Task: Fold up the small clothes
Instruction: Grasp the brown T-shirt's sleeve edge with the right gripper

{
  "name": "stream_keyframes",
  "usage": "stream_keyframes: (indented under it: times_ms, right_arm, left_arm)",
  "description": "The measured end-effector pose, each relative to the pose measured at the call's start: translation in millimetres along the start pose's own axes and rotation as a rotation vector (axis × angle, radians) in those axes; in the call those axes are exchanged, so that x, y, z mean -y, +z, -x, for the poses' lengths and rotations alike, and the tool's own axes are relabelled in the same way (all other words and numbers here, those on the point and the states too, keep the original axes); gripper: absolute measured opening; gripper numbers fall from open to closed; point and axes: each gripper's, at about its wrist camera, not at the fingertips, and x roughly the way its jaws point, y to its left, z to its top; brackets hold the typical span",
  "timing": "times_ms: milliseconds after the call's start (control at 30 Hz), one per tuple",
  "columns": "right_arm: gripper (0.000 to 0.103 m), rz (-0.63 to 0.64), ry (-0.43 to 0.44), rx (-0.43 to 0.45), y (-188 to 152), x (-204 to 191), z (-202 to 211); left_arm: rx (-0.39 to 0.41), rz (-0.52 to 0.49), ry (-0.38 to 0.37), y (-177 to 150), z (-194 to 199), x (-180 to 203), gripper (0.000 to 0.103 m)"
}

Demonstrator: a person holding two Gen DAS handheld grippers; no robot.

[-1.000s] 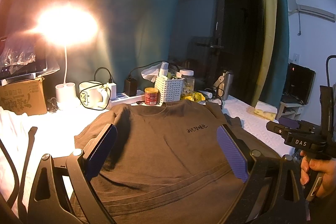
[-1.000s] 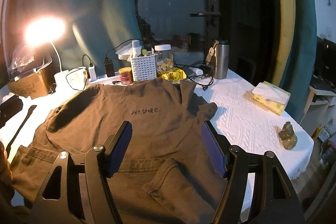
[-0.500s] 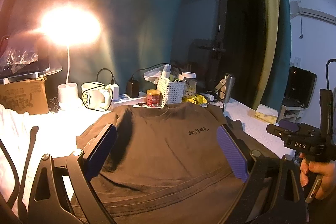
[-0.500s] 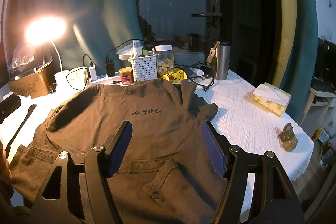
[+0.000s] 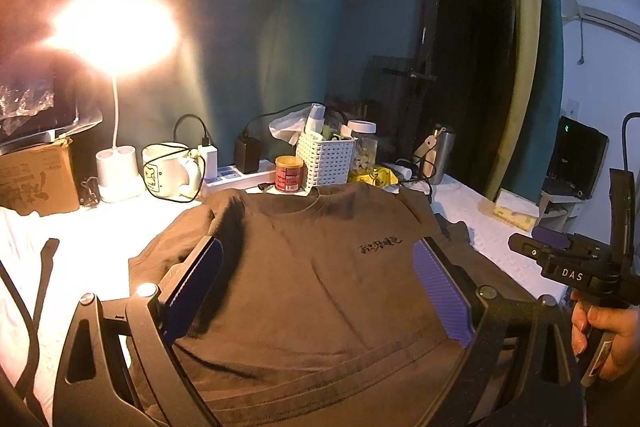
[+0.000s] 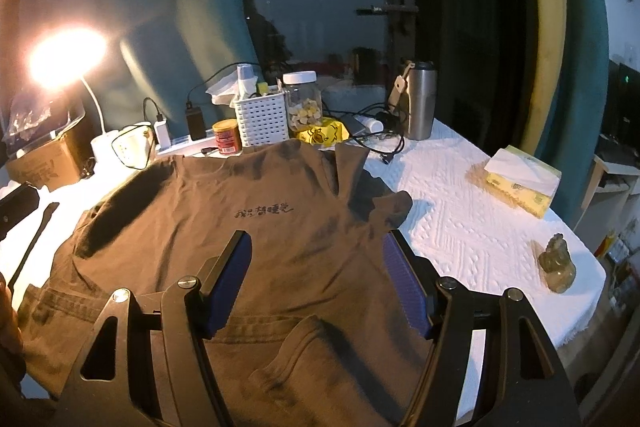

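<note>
Brown T-shirt (image 5: 312,291) spread flat, hem cut off below both views, left gripper (image 5: 318,287) and right gripper (image 6: 318,279) jaws wide, holding nothing, lamp (image 5: 114,27) glare washing out table edge.

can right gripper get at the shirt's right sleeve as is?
Probably yes: the right gripper hangs open above the brown T-shirt, and the sleeve lies uncovered just ahead on the white tablecloth; nothing sits between them.
</note>
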Motion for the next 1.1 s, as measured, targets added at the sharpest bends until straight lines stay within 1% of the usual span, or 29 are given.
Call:
stream_keyframes:
  times_ms: [367, 633, 767, 1000, 1067, 1100]
  right_arm:
    - [0.072, -0.036, 0.01, -0.068, 20.9, 35.0, -49.7]
    - [0.072, -0.041, 0.013, -0.127, 34.2, 64.4, -95.1]
    - [0.072, -0.026, 0.017, -0.151, 40.5, 71.4, -115.4]
    - [0.071, -0.001, 0.022, -0.19, 52.0, 78.6, -160.5]
    - [0.067, -0.008, 0.05, -0.213, 54.0, 81.6, -175.8]
    - [0.067, -0.006, 0.058, -0.229, 54.3, 82.4, -185.1]
  left_arm:
    - [-0.071, 0.0, 0.034, 19.1, -40.8, 7.6, 0.096]
    - [-0.111, 0.017, 0.066, 22.8, -75.7, 8.6, 0.096]
    - [-0.152, 0.035, 0.08, 22.9, -97.6, 7.0, 0.096]
    - [-0.202, 0.038, 0.098, 24.9, -132.0, 3.8, 0.096]
    - [-0.212, 0.034, 0.102, 25.4, -138.8, 2.4, 0.096]
    - [-0.215, 0.033, 0.104, 25.0, -141.0, 1.3, 0.096]
